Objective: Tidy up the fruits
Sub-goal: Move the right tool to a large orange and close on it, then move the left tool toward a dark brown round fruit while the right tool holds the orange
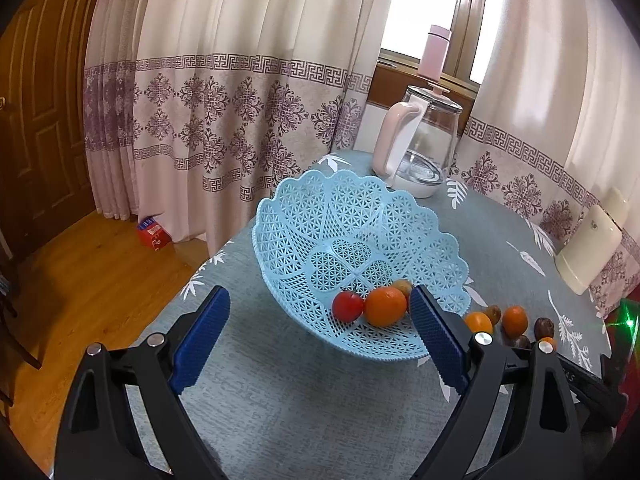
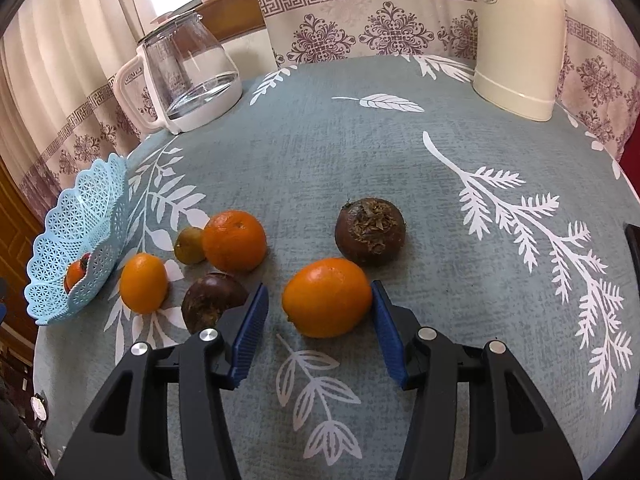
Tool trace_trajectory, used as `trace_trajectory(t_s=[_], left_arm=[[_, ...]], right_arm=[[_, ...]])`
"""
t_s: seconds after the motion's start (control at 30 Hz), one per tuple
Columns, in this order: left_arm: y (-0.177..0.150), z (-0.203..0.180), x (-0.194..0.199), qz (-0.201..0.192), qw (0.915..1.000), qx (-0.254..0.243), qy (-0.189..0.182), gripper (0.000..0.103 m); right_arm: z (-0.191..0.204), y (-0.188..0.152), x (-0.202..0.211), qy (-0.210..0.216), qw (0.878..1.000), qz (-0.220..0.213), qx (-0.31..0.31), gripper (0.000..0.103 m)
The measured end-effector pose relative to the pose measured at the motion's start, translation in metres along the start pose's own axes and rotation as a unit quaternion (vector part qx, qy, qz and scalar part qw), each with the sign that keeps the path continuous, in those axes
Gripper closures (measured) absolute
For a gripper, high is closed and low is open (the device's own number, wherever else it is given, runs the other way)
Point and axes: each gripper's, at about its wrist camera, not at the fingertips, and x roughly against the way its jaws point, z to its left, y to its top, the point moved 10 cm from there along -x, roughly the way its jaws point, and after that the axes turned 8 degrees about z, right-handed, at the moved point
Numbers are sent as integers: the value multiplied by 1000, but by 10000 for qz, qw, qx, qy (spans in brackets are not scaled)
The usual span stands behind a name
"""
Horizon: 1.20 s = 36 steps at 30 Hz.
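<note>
Orange [image 2: 327, 297] lies on the tablecloth [image 2: 400, 152], between my right gripper [image 2: 320, 316]'s wide-open blue pads.

I judge it firm, smooth-skinned and apt to roll, so I'd pinch across its middle. My left gripper [image 1: 320, 334] hangs open and empty before the blue basket [image 1: 320, 220], which holds three fruits.

Small dark mark printed near the top of the cream flask [image 2: 520, 36] at the far right corner of the tabletop, too small to read. Faint printing down the kettle [image 2: 188, 68] handle, illegible. White markings on the red box [image 1: 154, 234] on the floor, also unreadable.
</note>
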Motion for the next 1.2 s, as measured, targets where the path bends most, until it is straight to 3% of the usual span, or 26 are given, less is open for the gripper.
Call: trace_trajectory(t_s=[0.17, 0.53, 1.2], left_arm=[[0, -3, 1, -10, 10000, -41, -12, 11], [-4, -12, 1, -17, 9998, -172, -14, 11], [-25, -70, 7, 87, 9962, -820, -273, 11]], right_arm=[[-3, 0, 1, -53, 10000, -18, -10, 60], [-2, -9, 21, -156, 9993, -208, 280, 60], [-38, -38, 52, 23, 9996, -285, -34, 60]])
